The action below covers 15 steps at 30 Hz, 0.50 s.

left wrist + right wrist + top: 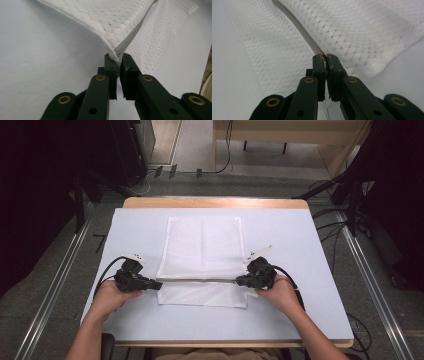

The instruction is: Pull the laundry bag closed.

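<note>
I see a white mesh bag lying flat in the middle of the high view, on the pale blue bench, its far edge toward the top of the frame. A grey zipper strip crosses the bag's lower part from left to right, stretched straight between my two tools.

My left hand-held gripper sits at the lower left of the bag, with my left hand behind it. In the left gripper view its jaws are pressed together on the end of the zipper strip, and the mesh bag rises off the bench from that pinch toward the top of the frame.

My right hand-held gripper is at the lower right of the bag, held by my right hand. In the right gripper view its jaws are clamped on the other end of the zipper strip, which runs away to the upper left of the frame over the mesh.

The near flap of the bag lies below the strip, flat on the bench.
</note>
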Available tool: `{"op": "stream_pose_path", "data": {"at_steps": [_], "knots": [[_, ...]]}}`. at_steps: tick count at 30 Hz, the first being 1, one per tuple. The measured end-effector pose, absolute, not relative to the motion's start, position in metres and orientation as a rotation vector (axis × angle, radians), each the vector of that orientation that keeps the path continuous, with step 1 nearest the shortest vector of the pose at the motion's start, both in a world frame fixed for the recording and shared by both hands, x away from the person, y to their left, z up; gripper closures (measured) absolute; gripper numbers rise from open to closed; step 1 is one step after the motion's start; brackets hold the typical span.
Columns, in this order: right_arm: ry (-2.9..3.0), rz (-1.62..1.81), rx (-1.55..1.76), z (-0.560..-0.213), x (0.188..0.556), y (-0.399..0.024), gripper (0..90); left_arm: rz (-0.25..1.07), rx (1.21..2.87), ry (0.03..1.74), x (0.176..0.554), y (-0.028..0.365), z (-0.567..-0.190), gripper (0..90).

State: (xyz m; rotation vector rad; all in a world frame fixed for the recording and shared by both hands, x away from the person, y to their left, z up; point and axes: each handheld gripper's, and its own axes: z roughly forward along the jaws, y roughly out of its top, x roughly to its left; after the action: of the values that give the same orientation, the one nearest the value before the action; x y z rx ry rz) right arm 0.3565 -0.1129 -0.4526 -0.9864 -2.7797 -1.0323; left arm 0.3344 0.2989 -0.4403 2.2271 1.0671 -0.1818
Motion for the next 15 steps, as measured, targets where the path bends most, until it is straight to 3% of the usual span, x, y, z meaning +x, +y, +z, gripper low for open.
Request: {"op": "stream_pose_path", "data": {"at_steps": [8,15], "knots": [[-2.764,-1.093,-0.999,-0.4524,0.3588,-0.1135,81.8,-0.175,2.201,1.046,0.3342,0.2978,-0.4377,64.6],[-2.737,-1.187,-1.037,-0.4472,0.359,-0.1176,64.1,-0.136,2.179,1.045,0.3341,0.298,-0.4349,52.7]]}}
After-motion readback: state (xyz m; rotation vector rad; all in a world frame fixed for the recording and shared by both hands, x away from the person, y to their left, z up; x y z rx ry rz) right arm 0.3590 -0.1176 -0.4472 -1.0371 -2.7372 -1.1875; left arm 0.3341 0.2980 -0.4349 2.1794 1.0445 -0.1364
